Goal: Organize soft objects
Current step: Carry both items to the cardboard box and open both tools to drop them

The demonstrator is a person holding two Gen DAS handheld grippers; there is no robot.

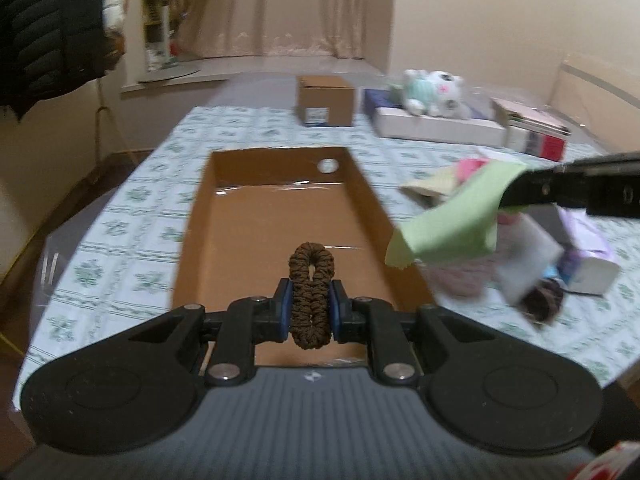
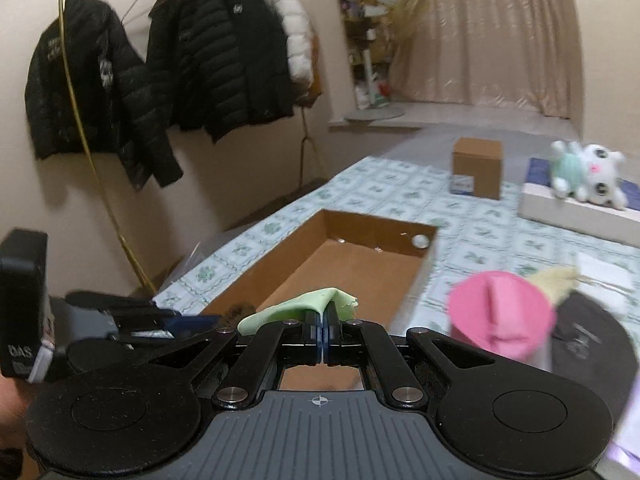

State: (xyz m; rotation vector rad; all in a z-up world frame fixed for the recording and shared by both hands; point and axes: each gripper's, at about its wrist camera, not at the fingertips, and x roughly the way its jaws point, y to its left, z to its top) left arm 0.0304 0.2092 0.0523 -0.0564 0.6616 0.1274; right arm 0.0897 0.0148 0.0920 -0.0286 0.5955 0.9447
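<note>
Left wrist view: left tool (image 1: 310, 304) pinches brown scrunchie (image 1: 311, 294) above cardboard box (image 1: 280, 232); right tool (image 2: 322, 334) clamps green cloth (image 2: 296, 306) near box rim. Both likely light, limp; mid-body grip suits.

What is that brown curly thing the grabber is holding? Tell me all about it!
It looks like a brown hair scrunchie, a soft loop of crinkly, ruffled fabric. The left gripper squeezes it from both sides between blue pads, so the ring is pinched into a long, narrow oval with a thin slit showing near its top. It stands upright in the grip, above the near end of the open cardboard box. Only the pads touch it. The right wrist view barely shows it.
</note>
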